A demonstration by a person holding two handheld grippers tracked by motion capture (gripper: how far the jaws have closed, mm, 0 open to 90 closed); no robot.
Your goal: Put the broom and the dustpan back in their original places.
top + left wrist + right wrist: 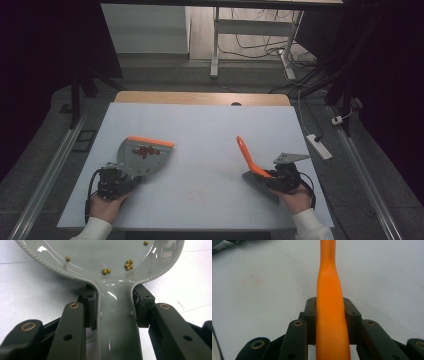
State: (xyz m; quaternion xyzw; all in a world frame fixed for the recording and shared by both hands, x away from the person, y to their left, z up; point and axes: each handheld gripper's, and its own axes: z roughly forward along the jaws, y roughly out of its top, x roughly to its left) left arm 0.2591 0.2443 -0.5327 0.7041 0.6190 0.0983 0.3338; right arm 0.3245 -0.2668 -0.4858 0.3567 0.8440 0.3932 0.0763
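Note:
A grey dustpan (142, 156) with an orange front lip (151, 141) lies on the white table at the left, several small beans (145, 151) in its tray. My left gripper (125, 176) is shut on the pan's handle. In the left gripper view the grey handle (115, 322) sits clamped in the left gripper (116, 307), with yellowish beans (106, 271) scattered in the tray (100, 252) ahead. At the right, my right gripper (274, 177) is shut on a brush with an orange handle (247, 155) pointing up and away, dark bristles (260, 186) toward the table. The right gripper (330, 315) squeezes the orange handle (330, 290).
The white table top (200, 125) has a wooden strip (200, 97) along its far edge. A white power strip (319, 146) lies on the floor to the right. Desk legs (215, 50) and cables stand beyond the table.

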